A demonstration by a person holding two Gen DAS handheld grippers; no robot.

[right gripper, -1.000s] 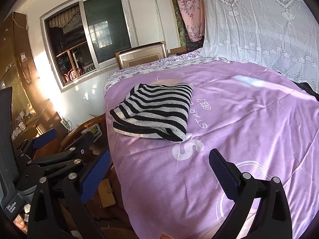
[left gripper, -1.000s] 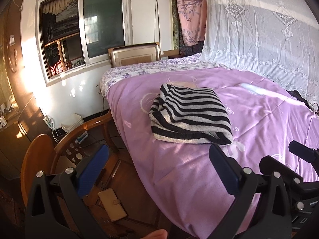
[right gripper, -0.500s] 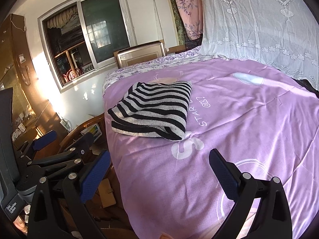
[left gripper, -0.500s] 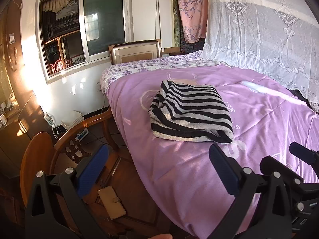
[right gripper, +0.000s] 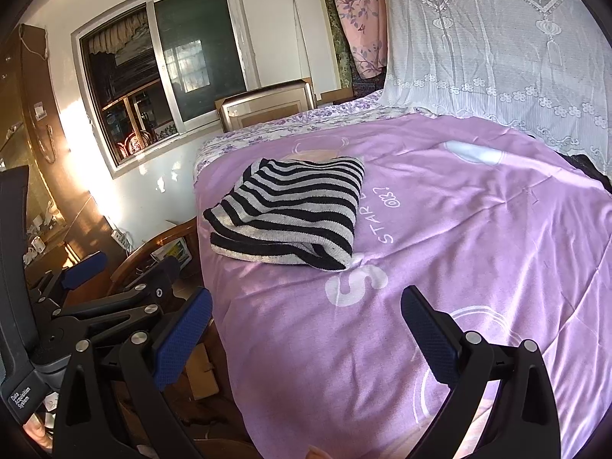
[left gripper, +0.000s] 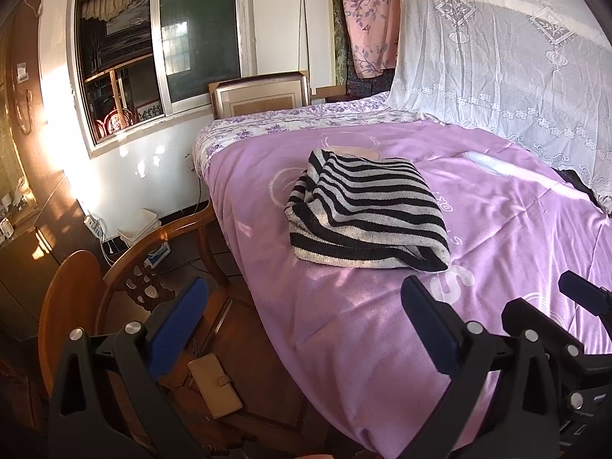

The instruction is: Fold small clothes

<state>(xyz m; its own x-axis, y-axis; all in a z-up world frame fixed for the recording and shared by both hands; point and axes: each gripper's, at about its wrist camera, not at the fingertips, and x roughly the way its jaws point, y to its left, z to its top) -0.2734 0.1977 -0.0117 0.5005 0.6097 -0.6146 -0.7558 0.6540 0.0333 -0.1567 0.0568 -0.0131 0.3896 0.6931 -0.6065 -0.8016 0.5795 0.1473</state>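
Note:
A black-and-grey striped garment (left gripper: 367,210) lies folded into a compact rectangle on the purple bedspread (left gripper: 382,325), near the bed's left edge. It also shows in the right wrist view (right gripper: 290,214). My left gripper (left gripper: 302,317) is open and empty, held back from the garment over the bed's near left edge. My right gripper (right gripper: 306,321) is open and empty, above the bedspread (right gripper: 478,248) in front of the garment. The left gripper's body shows at the left of the right wrist view (right gripper: 114,306).
A wooden chair (left gripper: 126,264) stands left of the bed, with a beige wallet (left gripper: 214,384) on the floor below. A framed panel (left gripper: 260,93) leans at the bed's far end under a window (left gripper: 160,42). A white lace curtain (left gripper: 497,57) hangs at the right.
Both views have shifted slightly; the garment sits a little lower and nearer in frame. Both grippers stay open and the garment has not moved on the bed.

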